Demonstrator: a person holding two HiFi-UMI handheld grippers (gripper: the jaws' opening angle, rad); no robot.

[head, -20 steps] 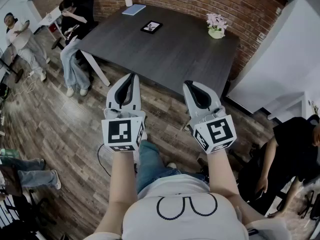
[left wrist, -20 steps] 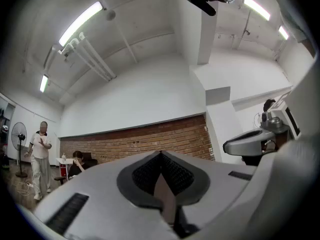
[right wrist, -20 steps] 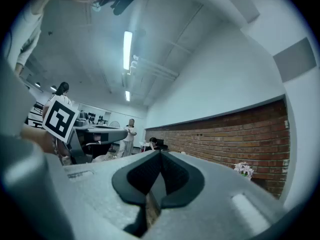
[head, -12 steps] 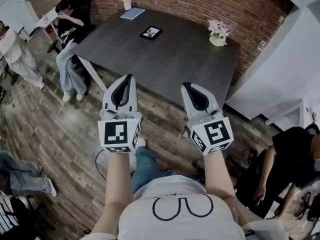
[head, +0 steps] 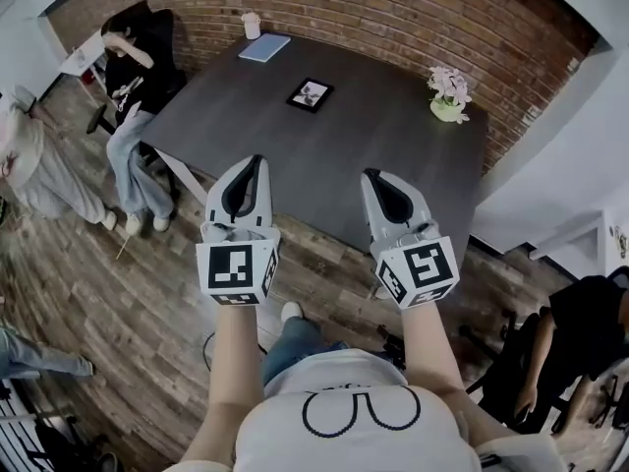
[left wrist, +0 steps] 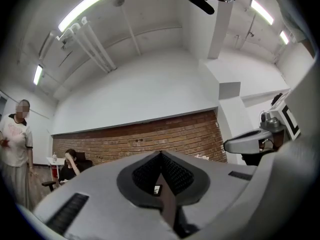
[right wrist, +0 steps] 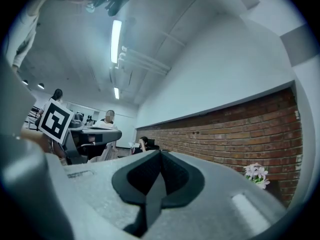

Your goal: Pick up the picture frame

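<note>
Frame position: picture frame (head: 310,94) lies flat on the dark table (head: 393,155), in its far-middle part, well ahead of both grippers.
Frame axis: long side runs roughly across the table, slightly skewed.
Left gripper (head: 257,162): jaws clenched together, empty, at the table's near edge; seemingly the nearer one.
Right gripper (head: 372,177): jaws clenched together, empty, over the table's near edge.
Writing: none legible; only square markers (head: 236,268) on the gripper cubes.

dark grey rectangular worktop (head: 393,155): charcoal, faint grain
small black picture frame (head: 311,94): black border, pale picture
brick wall (head: 393,18): red-brown, light mortar lines
plank floor (head: 128,293): streaked brown-grey
left gripper (head: 257,160), right gripper (head: 371,175): light grey, black pads, black-and-white square markers
potted flowers (head: 449,94): pink blooms, pale green pot
</note>
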